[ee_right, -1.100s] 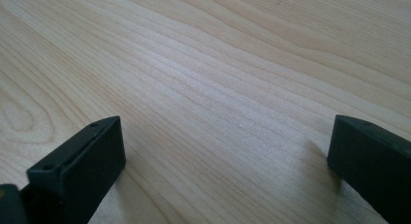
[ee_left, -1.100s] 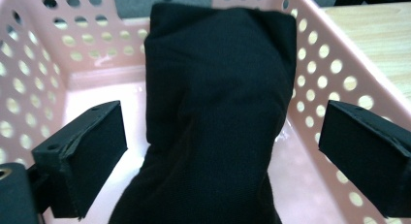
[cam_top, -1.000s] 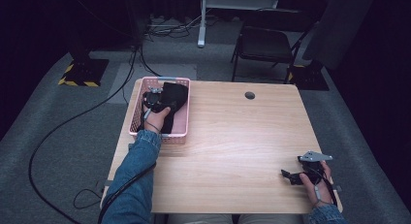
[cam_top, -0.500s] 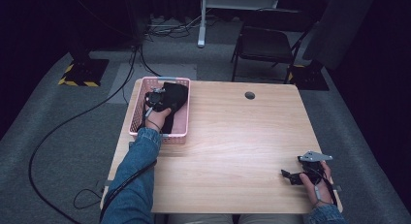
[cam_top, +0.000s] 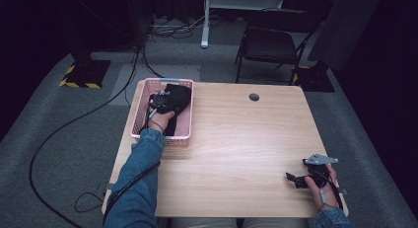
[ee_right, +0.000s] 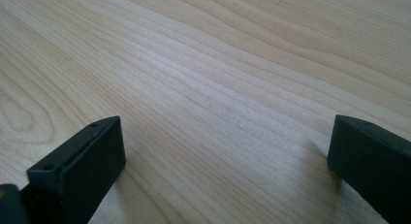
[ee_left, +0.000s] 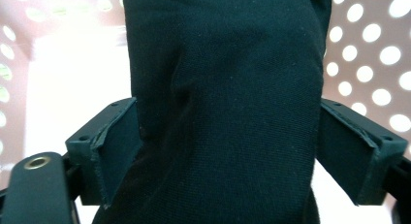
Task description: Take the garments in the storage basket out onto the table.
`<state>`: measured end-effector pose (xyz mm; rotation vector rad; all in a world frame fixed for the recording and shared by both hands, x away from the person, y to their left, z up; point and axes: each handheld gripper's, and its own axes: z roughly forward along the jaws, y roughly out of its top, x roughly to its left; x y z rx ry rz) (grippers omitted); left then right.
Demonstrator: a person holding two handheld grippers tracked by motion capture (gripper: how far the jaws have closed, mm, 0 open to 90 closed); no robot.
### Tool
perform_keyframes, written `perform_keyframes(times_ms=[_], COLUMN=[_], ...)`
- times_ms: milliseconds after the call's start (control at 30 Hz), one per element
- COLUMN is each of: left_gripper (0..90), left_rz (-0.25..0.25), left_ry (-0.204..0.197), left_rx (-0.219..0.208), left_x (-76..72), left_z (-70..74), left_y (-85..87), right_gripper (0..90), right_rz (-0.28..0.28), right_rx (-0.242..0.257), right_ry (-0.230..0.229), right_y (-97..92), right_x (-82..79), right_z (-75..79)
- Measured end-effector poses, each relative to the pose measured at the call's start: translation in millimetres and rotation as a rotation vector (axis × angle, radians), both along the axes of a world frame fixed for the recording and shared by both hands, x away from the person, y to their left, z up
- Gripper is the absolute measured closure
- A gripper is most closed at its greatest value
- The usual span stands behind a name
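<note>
The right gripper point(cam_top: 295, 179) rests near the table's point(cam_top: 236, 149) front edge, jaws wide apart over bare wood. Farther off, the left gripper point(ee_left: 228, 151) has just been closing on the black cloth point(ee_left: 223, 88) in the pink basket point(cam_top: 143, 97), both pads touching the fabric

**What the views leave unclear**

In the left gripper view, the black cloth point(ee_left: 228, 112) runs past the top and bottom edges, hiding much of the pink basket point(ee_left: 368, 54). From above, the left gripper point(cam_top: 160, 100) blends into the dark fabric, its jaws indistinct.
</note>
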<state>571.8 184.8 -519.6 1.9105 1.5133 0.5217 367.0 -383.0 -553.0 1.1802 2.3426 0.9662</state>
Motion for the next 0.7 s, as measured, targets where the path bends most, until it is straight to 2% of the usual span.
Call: perform_keyframes(times_ms=[167, 267, 367, 500, 633, 700], left_gripper=[19.2, 23.0, 30.4, 42.2, 49.4, 51.1], left_rz=[-0.005, -0.015, -0.030, -0.035, -0.041, -0.033], left_ry=[0.033, 0.042, 0.042, 0.043, 0.052, 0.056], left_rx=[0.006, 0.032, 0.058, 0.065, 0.087, 0.083], left_x=[2.1, 2.5, 2.0, 0.8, -0.1, -0.3], left_z=[-3.6, -5.0, -4.8, -3.4, -0.5, 0.5], left_y=[0.2, -0.7, -2.5, -3.8, -5.6, -6.0], right_gripper=[0.1, 0.1, 0.1, 0.1, 0.1, 0.1], right_rz=[0.000, 0.000, 0.000, 0.000, 0.000, 0.000], right_rx=[0.000, 0.000, 0.000, 0.000, 0.000, 0.000], right_ry=[0.000, 0.000, 0.000, 0.000, 0.000, 0.000], right_y=[0.0, 0.0, 0.0, 0.0, 0.0, 0.0], right_x=[0.0, 0.0, 0.0, 0.0, 0.0, 0.0], right_z=[0.0, 0.0, 0.0, 0.0, 0.0, 0.0])
